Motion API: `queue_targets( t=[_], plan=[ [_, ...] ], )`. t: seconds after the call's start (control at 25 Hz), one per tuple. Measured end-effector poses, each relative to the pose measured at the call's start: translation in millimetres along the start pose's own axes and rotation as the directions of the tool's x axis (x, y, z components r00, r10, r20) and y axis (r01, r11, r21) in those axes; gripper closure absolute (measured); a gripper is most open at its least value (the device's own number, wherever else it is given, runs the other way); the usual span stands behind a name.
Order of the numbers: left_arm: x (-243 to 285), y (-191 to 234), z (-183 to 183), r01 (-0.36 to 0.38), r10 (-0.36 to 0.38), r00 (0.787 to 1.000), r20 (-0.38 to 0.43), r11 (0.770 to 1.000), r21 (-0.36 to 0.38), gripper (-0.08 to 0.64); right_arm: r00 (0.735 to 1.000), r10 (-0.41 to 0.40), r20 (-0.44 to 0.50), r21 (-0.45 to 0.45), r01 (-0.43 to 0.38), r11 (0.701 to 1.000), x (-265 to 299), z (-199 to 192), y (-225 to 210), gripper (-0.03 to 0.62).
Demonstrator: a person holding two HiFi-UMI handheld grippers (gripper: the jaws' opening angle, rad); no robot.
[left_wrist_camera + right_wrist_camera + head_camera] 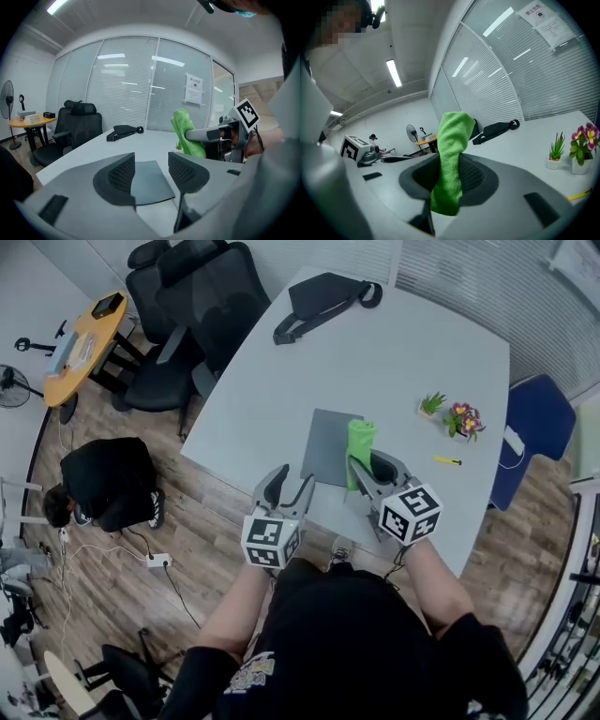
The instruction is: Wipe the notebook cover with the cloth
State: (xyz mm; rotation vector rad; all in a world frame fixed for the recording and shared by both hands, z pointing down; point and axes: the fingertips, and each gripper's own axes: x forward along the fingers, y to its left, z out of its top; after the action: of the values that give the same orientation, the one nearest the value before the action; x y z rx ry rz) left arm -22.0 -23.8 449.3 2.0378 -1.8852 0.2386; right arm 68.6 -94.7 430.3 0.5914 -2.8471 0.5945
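A flat grey notebook (330,446) lies on the white table (394,362) near its front edge; the left gripper view shows the notebook (147,180) beyond its jaws. A bright green cloth (359,448) hangs folded, pinched in my right gripper (361,474), over the notebook's right edge. The same cloth (451,159) sticks up between that gripper's jaws and droops below them. My left gripper (289,489) is open with nothing in it, just short of the notebook's near edge, a little to the left of the right gripper (220,136).
At the table's far end lies a black bag (323,298). Two small potted plants (452,415) and a yellow pen (448,460) sit to the right of the notebook. Black office chairs (187,315) stand left of the table; a person in black (103,479) crouches on the floor.
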Motion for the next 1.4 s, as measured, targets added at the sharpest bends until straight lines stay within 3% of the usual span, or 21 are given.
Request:
queue_targets(
  t=[0.36,0.68,0.92,1.16,1.4],
  plan=[
    [39,14,-10,0.033,-0.033,0.998,-0.062,0.999,0.010,0.347,0.999,-0.042,-0.002,0.035,0.042,0.998,12,1,-26,0.482],
    [81,41,-29,0.148,-0.144,0.979,-0.148,0.989,0.017,0.347,0.990,-0.138,-0.028,0.061,0.140,0.988,49,-4,-45,0.482],
    [119,60,-43,0.255,-0.238,0.944,-0.230,0.966,0.049,0.347,0.975,-0.208,-0.077,0.066,0.214,0.975,84,-9,-61,0.482],
    [151,69,-70,0.362,-0.328,0.889,-0.319,0.931,0.053,0.347,0.952,-0.266,-0.153,0.054,0.277,0.959,114,-25,-73,0.482],
    [177,83,-93,0.433,-0.372,0.846,-0.382,0.897,0.087,0.347,0.929,-0.273,-0.251,0.016,0.286,0.958,153,-47,-85,0.482]
  ],
)
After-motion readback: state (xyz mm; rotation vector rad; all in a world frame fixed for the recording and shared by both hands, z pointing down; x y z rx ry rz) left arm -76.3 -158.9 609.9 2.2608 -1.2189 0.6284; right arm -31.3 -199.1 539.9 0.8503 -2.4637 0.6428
